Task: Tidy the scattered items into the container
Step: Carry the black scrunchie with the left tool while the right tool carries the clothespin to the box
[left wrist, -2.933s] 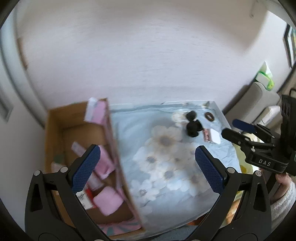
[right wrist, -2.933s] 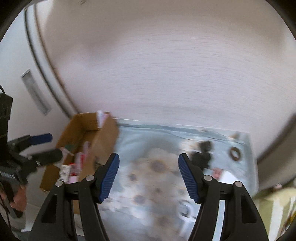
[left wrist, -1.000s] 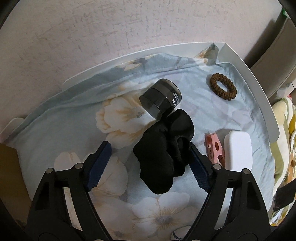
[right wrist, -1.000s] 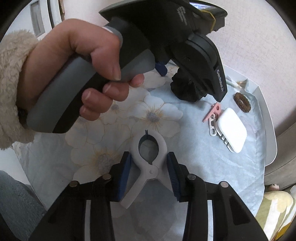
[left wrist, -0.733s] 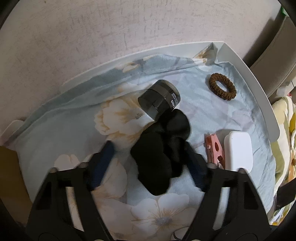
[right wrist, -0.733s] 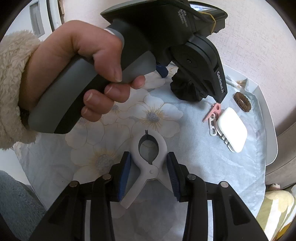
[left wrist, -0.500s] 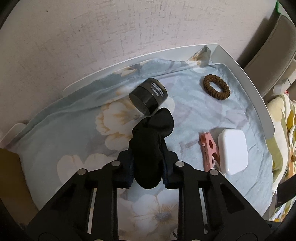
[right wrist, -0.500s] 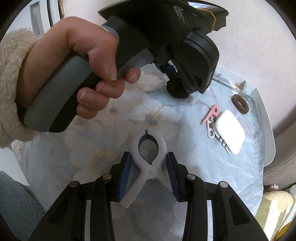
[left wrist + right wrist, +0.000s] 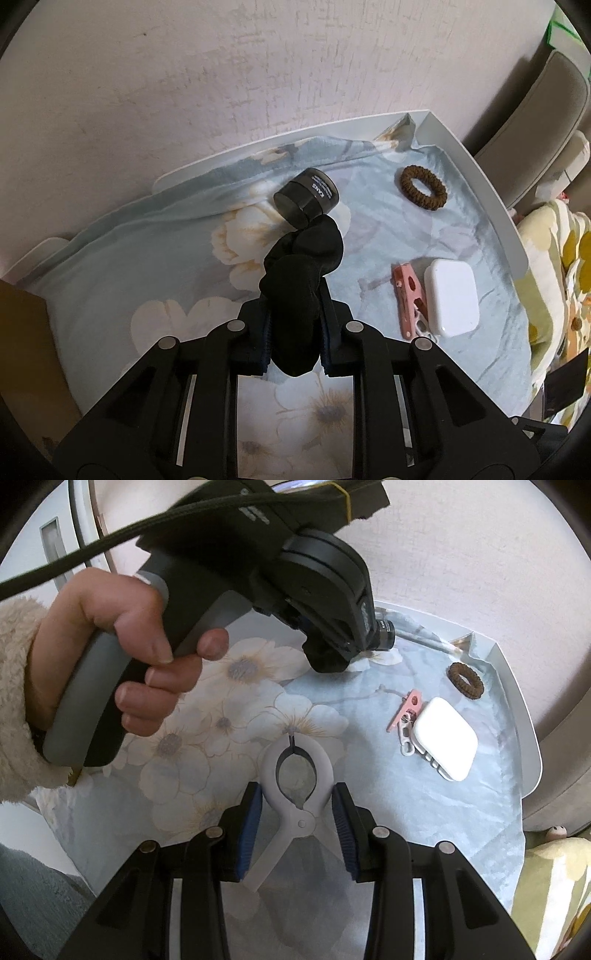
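Observation:
My left gripper (image 9: 294, 332) is shut on a black fabric scrunchie (image 9: 301, 269) and holds it above the floral cloth. A dark round jar (image 9: 306, 202) lies on its side just beyond it. My right gripper (image 9: 297, 830) stands around a white plastic clamp (image 9: 291, 794) that lies on the cloth; its blue pads (image 9: 250, 830) sit at the clamp's sides, close to or touching it. A brown hair tie (image 9: 423, 187), a pink clip (image 9: 408, 299) and a white case (image 9: 450, 302) lie to the right. The cardboard box edge (image 9: 22, 332) shows at far left.
The white tray rim (image 9: 476, 173) bounds the cloth at the back and right. A wall stands behind. The left gripper's body and the hand holding it (image 9: 122, 657) fill the upper left of the right wrist view. A yellow patterned fabric (image 9: 554, 258) lies right of the tray.
My left gripper closed on the black scrunchie and lifted it clear of the jar. My right gripper stayed around the white clamp.

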The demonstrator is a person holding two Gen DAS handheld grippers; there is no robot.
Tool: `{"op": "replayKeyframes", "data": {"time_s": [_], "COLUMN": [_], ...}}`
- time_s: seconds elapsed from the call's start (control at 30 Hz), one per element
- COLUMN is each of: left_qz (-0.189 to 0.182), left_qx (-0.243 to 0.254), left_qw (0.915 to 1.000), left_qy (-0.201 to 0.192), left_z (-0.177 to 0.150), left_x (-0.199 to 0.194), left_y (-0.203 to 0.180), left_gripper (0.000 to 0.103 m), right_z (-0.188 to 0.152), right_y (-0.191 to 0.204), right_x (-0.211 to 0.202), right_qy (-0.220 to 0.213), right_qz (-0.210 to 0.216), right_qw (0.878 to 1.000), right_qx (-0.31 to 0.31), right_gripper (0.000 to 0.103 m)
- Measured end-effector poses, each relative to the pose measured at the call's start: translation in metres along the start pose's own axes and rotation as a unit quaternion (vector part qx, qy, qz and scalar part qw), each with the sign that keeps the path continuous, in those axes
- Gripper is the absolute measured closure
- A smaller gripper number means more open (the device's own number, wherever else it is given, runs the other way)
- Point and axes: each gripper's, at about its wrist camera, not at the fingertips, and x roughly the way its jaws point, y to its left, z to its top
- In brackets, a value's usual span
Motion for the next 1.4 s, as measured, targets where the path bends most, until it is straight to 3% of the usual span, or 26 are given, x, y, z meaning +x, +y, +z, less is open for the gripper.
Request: {"op": "replayKeyframes", "data": {"time_s": [0.33, 0.43, 0.83, 1.07, 1.4], "left_qz": [-0.011, -0.010, 0.026, 0.045, 0.126], "left_qx": [-0.003, 0.001, -0.012, -0.056, -0.136], "left_qw": [0.9997, 0.9995, 0.9967, 0.9912, 0.9725], "left_qy": [-0.023, -0.031, -0.076, -0.111, -0.141], "left_z": [-0.016, -0.002, -0.028, -0.051, -0.106], "left_x": [-0.036, -0.048, -0.148, -0.208, -0.274], "left_y": [0.009, -0.009, 0.011, 0.059, 0.147], "left_gripper": [0.086, 0.086, 0.086, 0.086, 0.086], "right_z": [0.005, 0.001, 0.029, 0.072, 0.138], "right_y": [0.001, -0.003, -0.013, 0.018, 0.101], "right_x": [-0.001, -0.009, -0.059, -0.084, -0.081], "right_qy": [-0.001, -0.003, -0.027, -0.055, -0.088], "right_qz": [-0.011, -0.016, -0.047, -0.046, 0.027], "right_qw": [0.999, 0.998, 0.994, 0.997, 0.994], "right_qx": [0.036, 0.058, 0.090, 0.038, -0.064], "right_gripper": [0.067, 0.067, 0.067, 0.067, 0.067]}}
